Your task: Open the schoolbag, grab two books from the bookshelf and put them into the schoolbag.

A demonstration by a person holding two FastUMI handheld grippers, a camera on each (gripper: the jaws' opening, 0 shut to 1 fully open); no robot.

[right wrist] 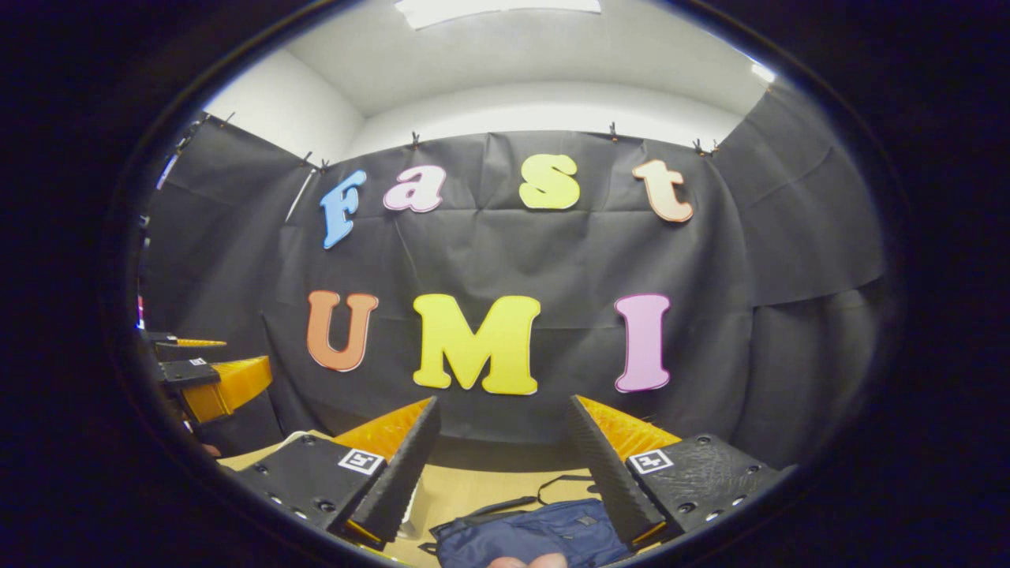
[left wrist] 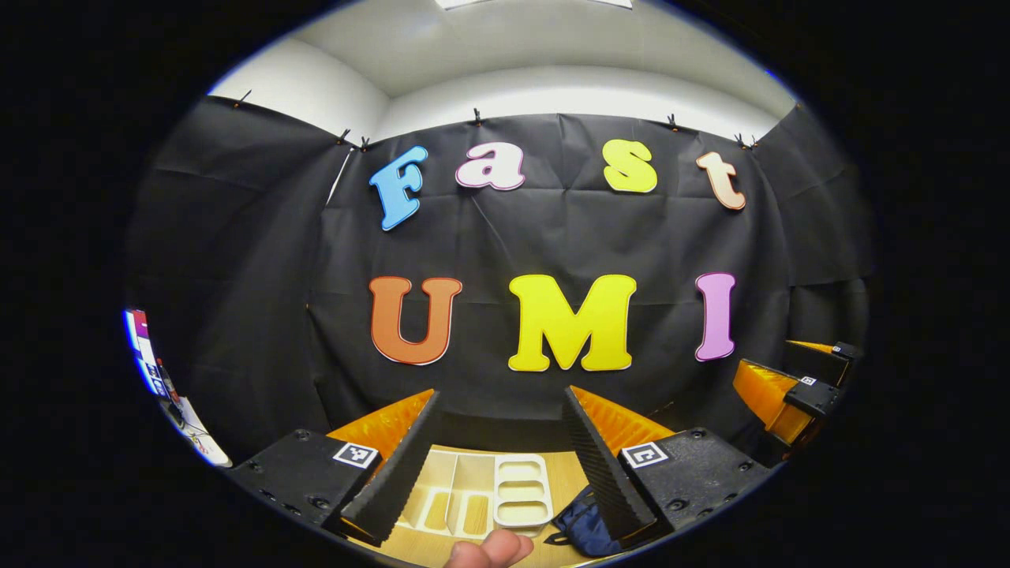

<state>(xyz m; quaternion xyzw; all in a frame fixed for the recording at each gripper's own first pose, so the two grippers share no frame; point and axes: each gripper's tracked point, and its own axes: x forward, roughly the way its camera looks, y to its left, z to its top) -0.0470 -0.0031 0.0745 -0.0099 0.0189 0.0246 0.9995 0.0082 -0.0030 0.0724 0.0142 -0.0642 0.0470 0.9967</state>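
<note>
In the left gripper view my left gripper [left wrist: 501, 394] is open, held above the wooden table [left wrist: 564, 481] with nothing between its fingers. Below it lies a white compartmented rack [left wrist: 521, 493]; I cannot tell what its slots hold. The dark blue schoolbag [left wrist: 588, 528] lies just right of the rack, partly behind my right-hand finger. In the right gripper view my right gripper [right wrist: 505, 402] is also open and empty. The schoolbag [right wrist: 536, 536] lies flat under it, its black strap [right wrist: 552, 483] trailing toward the wall. Each gripper appears at the other view's edge: right gripper [left wrist: 789, 386], left gripper [right wrist: 209, 379].
The black cloth wall stands close behind the table. A person's fingertip [left wrist: 493, 548] shows at the bottom of the left gripper view, and another fingertip [right wrist: 529, 562] at the bottom of the right gripper view. Some coloured clutter [left wrist: 150, 363] sits past the booth's left side.
</note>
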